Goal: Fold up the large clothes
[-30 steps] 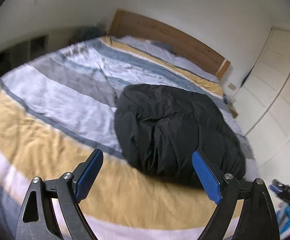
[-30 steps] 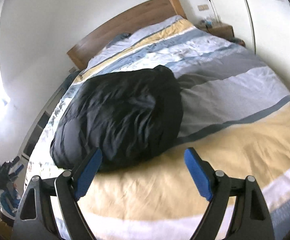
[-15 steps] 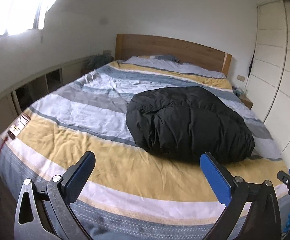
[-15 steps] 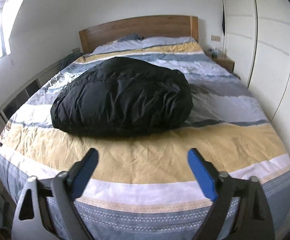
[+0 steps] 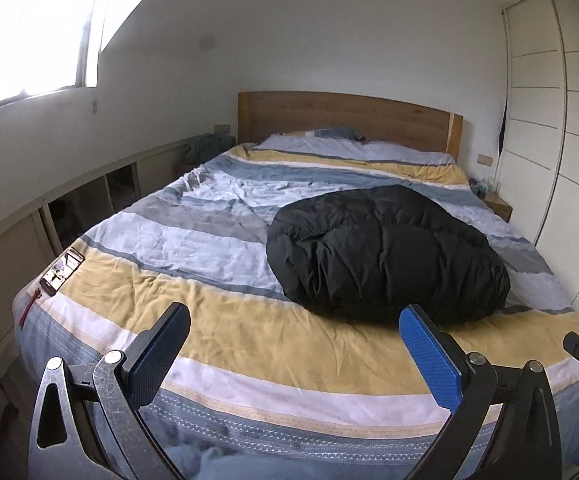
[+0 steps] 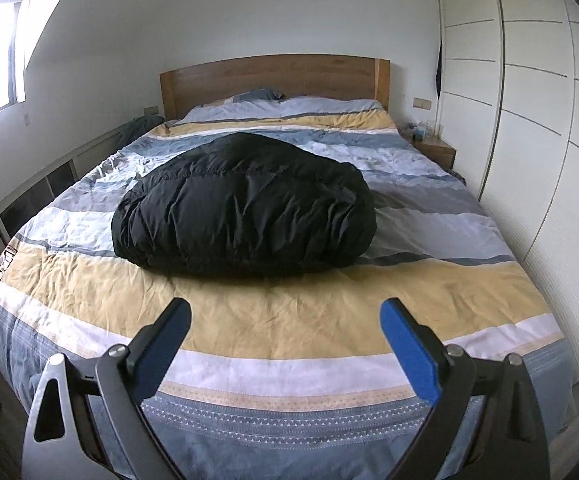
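Sunlight came through the window (image 5: pixel 29 32) above the striped bed (image 5: pixel 209 320). From the left wrist, the left gripper (image 5: pixel 295 330) was spread wide — holding nothing — and the black puffy coat (image 5: pixel 385 252) lay bunched on the bed, well ahead. From the right wrist, the right gripper (image 6: pixel 285 322) was spread too, empty — the coat (image 6: pixel 245 208) sat mid-bed.

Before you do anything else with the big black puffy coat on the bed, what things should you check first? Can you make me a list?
1. Left tool open and holding nothing: ok.
2. Right tool open and holding nothing: ok.
3. Black puffy coat lying fully on the striped duvet, not hanging off: ok.
4. Coat folded into a bundle: looks ok, a rounded mound with no sleeves sticking out.
5. Both tools away from the coat, not touching it: ok.
6. Far side of the coat tidy: cannot tell, it is hidden.
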The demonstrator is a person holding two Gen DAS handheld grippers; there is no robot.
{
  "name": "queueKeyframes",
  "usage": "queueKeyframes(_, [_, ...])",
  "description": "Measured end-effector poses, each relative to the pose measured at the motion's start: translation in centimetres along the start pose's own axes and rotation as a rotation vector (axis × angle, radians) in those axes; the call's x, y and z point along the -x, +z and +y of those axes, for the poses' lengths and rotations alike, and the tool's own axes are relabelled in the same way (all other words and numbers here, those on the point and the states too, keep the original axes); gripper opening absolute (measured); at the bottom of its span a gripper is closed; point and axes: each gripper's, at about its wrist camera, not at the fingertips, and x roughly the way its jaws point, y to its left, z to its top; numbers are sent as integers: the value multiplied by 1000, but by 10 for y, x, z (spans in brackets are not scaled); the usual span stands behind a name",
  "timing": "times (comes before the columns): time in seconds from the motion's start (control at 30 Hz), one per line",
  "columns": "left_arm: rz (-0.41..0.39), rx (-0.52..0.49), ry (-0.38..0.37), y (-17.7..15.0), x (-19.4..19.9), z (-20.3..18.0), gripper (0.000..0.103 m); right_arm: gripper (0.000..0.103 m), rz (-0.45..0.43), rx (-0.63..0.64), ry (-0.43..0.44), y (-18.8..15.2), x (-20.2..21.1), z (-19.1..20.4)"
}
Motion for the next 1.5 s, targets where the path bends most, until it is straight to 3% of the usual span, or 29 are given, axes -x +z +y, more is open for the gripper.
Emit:
queueKeyframes(0.63, [-8,-55,-8,-8,10,-24,103,96,-33,-18,-69,-11,23,-16])
queueKeyframes(1.5, [96,-66,-72,-34,-35,-32,103,96,29,-20,-111,-29,-15,-21])
